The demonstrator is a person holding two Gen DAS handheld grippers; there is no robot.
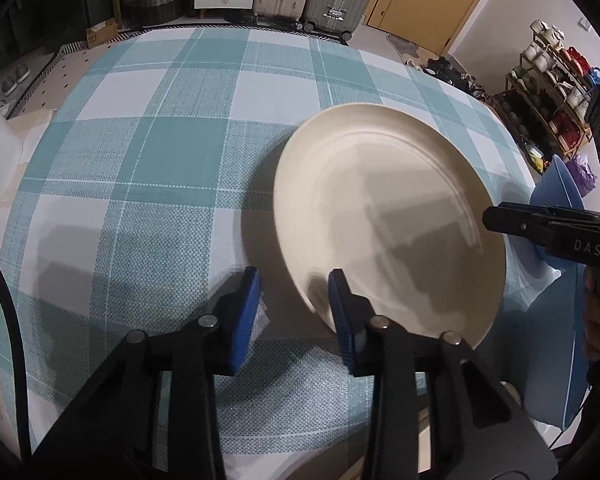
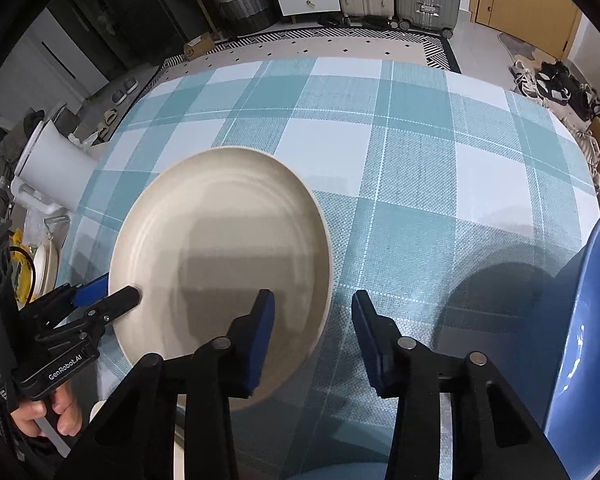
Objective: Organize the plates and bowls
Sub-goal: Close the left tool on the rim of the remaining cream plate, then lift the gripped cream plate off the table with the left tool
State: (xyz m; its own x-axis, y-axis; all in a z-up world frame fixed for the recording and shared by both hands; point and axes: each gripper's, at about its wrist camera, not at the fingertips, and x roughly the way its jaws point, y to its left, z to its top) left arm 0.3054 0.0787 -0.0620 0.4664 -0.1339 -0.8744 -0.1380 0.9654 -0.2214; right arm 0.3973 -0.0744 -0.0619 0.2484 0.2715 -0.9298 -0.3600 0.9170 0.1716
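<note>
One cream plate [image 1: 384,216] lies on the checked tablecloth [image 1: 148,152], and both grippers straddle its rim from opposite sides. The left gripper [image 1: 294,300] has its right pad over the plate's near-left edge and its left pad outside on the cloth; the jaws stand partly apart, and I cannot tell whether they press the rim. The right gripper [image 2: 314,320] sets its left pad over the plate's right side, its right pad on the cloth, jaws likewise half apart, grip unclear. One blue bowl [image 2: 584,340] sits just right of the right gripper. One white jug [image 2: 56,168] stands at the table's left edge.
</note>
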